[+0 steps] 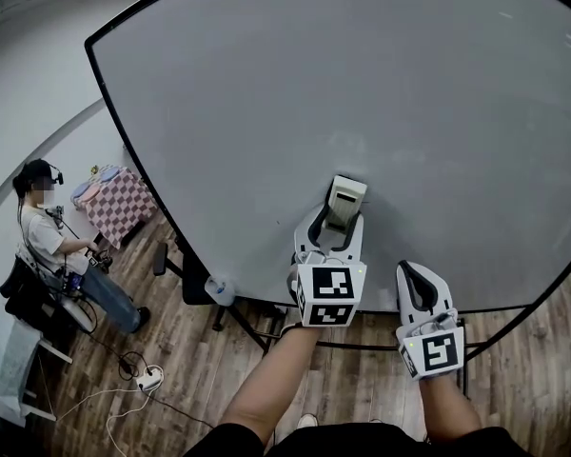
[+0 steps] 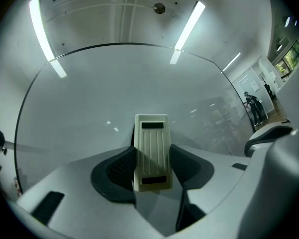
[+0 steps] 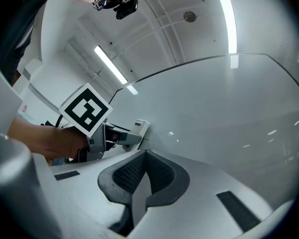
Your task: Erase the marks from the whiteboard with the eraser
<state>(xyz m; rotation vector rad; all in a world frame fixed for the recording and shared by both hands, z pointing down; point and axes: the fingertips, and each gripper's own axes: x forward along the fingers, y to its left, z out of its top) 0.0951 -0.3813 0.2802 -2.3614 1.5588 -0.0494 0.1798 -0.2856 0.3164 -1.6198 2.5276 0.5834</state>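
Your left claw (image 2: 152,169) is clamped on the lower part of the cream eraser (image 2: 150,141), whose far end sits against, or at least right at, the lower middle of the whiteboard (image 2: 104,93); your right claw (image 3: 145,174) has its jaws closed together on nothing and hangs just beside the left, near the board's bottom edge. Across the board I find no clear marks, only ceiling-light reflections and perhaps a faint smudge above the eraser, which glare makes hard to confirm; so the wiping looks mostly done, with at most a light pass over that patch left.
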